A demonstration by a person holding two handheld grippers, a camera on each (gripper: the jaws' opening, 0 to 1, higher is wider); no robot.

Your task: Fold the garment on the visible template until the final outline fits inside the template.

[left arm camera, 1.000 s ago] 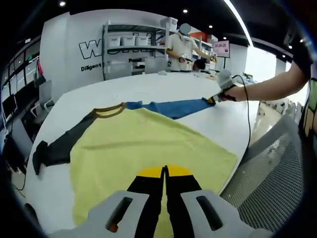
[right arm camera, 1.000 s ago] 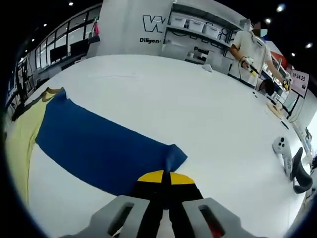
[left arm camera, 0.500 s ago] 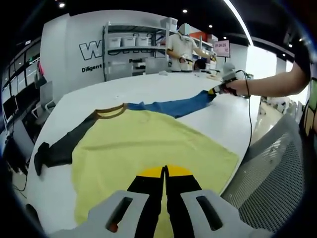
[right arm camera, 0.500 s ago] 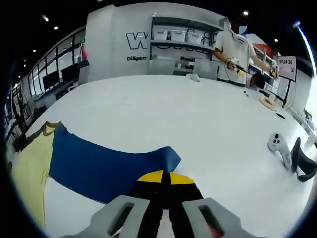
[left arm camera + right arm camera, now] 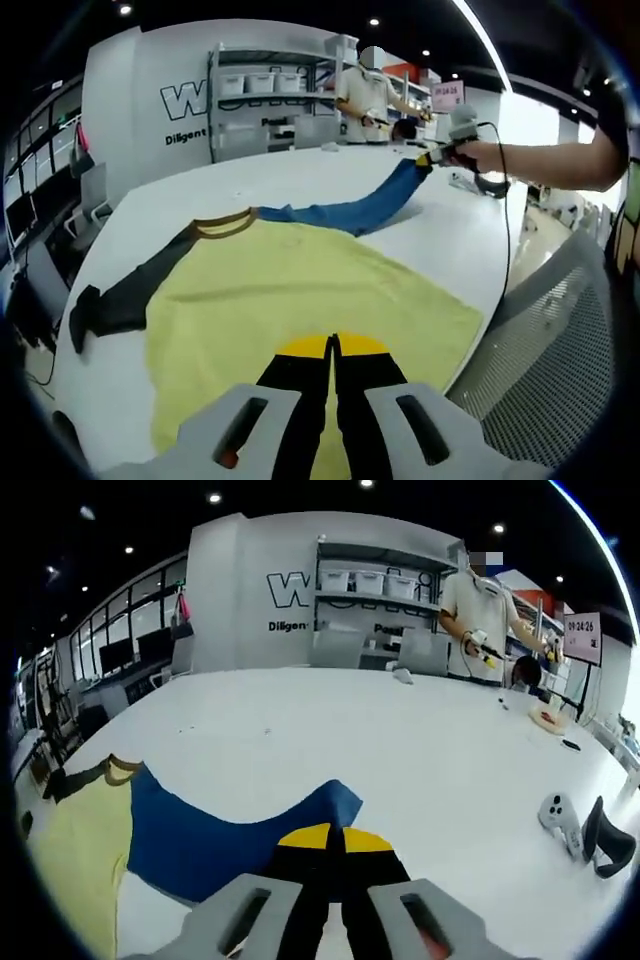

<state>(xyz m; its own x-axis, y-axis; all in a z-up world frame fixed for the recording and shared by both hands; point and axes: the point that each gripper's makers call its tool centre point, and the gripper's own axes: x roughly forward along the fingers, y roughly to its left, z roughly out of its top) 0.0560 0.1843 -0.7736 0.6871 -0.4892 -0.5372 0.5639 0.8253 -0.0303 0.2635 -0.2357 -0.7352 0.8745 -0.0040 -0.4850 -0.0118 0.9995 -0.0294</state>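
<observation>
A yellow shirt [image 5: 310,290] with a brown collar lies flat on the white table [image 5: 330,165]. Its dark sleeve [image 5: 120,300] stretches left and its blue sleeve [image 5: 350,210] runs right. My left gripper [image 5: 333,345] is shut at the yellow hem, pinching the cloth. My right gripper [image 5: 432,158], held by a person's hand, is shut on the blue sleeve's cuff and holds it above the table. In the right gripper view the blue sleeve [image 5: 230,825] rises to my right gripper [image 5: 335,832], with the yellow body [image 5: 80,865] at the left.
A grey mesh chair back [image 5: 560,340] stands by the table's right edge. A white controller [image 5: 557,813] and a black object [image 5: 605,840] lie on the table to the right. A person [image 5: 490,610] stands at the far side before shelves with bins [image 5: 260,85].
My right gripper has lifted the blue sleeve's cuff up off the table and carried it higher. The left gripper and the yellow body have stayed still.
</observation>
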